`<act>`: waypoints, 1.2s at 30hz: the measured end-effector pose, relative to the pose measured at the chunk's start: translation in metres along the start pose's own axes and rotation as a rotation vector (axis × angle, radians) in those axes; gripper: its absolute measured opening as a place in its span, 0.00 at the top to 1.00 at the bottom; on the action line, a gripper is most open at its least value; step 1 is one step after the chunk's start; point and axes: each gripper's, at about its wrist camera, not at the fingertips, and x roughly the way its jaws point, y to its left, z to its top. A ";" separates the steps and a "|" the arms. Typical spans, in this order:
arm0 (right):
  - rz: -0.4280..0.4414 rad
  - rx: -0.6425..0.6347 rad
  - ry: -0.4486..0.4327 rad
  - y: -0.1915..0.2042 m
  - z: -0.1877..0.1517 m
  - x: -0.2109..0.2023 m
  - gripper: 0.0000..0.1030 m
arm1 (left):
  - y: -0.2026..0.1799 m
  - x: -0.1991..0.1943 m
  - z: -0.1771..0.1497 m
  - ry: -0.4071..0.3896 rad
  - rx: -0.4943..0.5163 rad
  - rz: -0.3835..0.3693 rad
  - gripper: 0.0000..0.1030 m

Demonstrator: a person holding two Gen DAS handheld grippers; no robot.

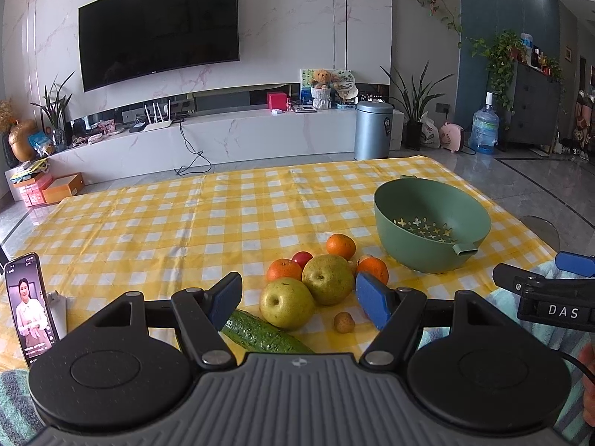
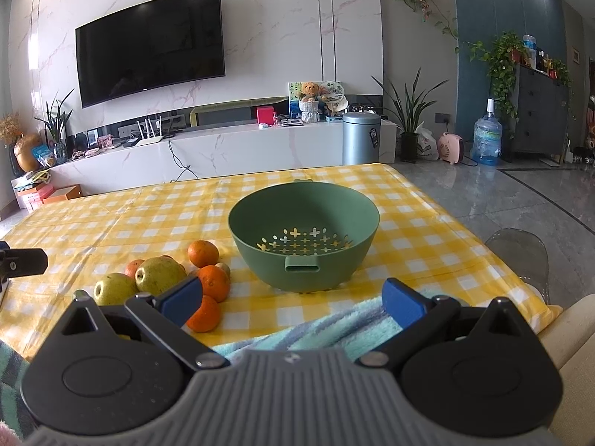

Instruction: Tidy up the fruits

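Both hand-held grippers, left point(image 1: 297, 297) and right point(image 2: 293, 303), spread wide and empty, poised to start: first closing on the near pear point(image 1: 286, 303) for the green colander point(image 2: 303, 238).

The surface point(image 1: 186, 223), under a yellow checked cloth point(image 1: 156, 200), carries pears point(image 1: 327, 278), oranges point(image 1: 341, 246) and a cucumber point(image 1: 260, 334) between the left jaws; a green colander point(image 2: 303, 223) stands beyond the right jaws.
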 end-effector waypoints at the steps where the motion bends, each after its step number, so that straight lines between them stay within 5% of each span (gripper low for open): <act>1: -0.001 -0.001 0.002 0.000 0.000 0.001 0.04 | 0.000 0.000 0.000 0.002 0.000 0.000 0.20; 24: 0.037 -0.012 0.032 0.002 0.002 0.008 0.04 | 0.009 0.014 0.002 0.052 -0.030 -0.039 0.20; 31: 0.149 -0.066 0.067 0.017 0.011 0.024 0.04 | 0.025 0.035 0.012 0.139 -0.052 -0.116 0.29; 33: 0.178 -0.108 0.073 0.026 0.014 0.032 0.15 | 0.027 0.047 0.013 0.186 -0.039 -0.143 0.32; 36: 0.225 -0.138 0.107 0.037 0.019 0.049 0.19 | 0.027 0.066 0.013 0.255 0.012 -0.186 0.33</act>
